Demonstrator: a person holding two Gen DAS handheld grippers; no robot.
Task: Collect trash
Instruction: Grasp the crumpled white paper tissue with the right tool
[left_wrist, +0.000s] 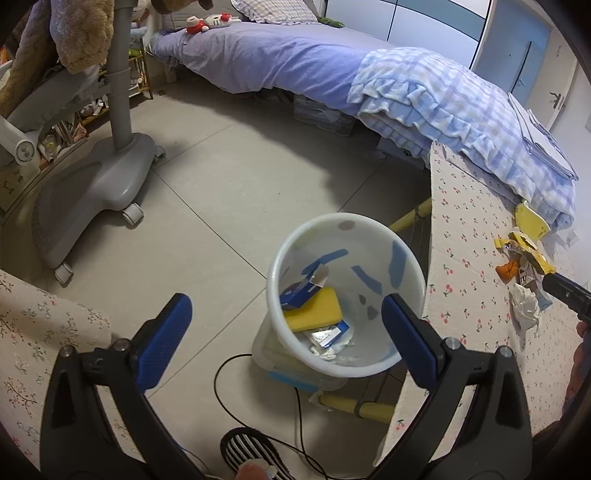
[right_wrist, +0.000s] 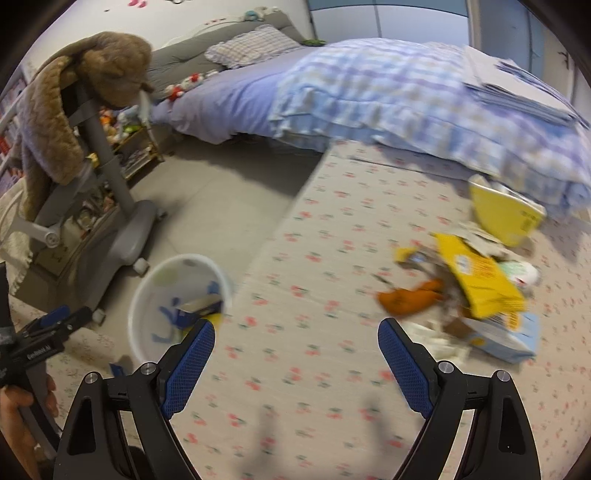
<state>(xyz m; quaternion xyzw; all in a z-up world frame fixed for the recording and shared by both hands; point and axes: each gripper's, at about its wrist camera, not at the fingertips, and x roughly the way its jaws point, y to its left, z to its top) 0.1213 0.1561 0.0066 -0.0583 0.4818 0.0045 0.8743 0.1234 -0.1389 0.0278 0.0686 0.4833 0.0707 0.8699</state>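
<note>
Left wrist view
Left tongs: spread wide, nothing between them, above the white bin.
White bin: on the floor beside the counter; yellow sponge and blue carton inside.
Trash pile: on the counter's far side.

Right wrist view
Right tongs: spread wide, empty, over the cherry-print counter.
Trash: yellow box, orange wrapper and light blue packet heaped ahead to the right.

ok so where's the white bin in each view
Left wrist: the bin sits centre-low on the floor, by the table edge, between the claw's fingers.
Right wrist: the bin sits lower left on the floor, left of the table.
Shared landmark: the yellow sponge inside it.
</note>
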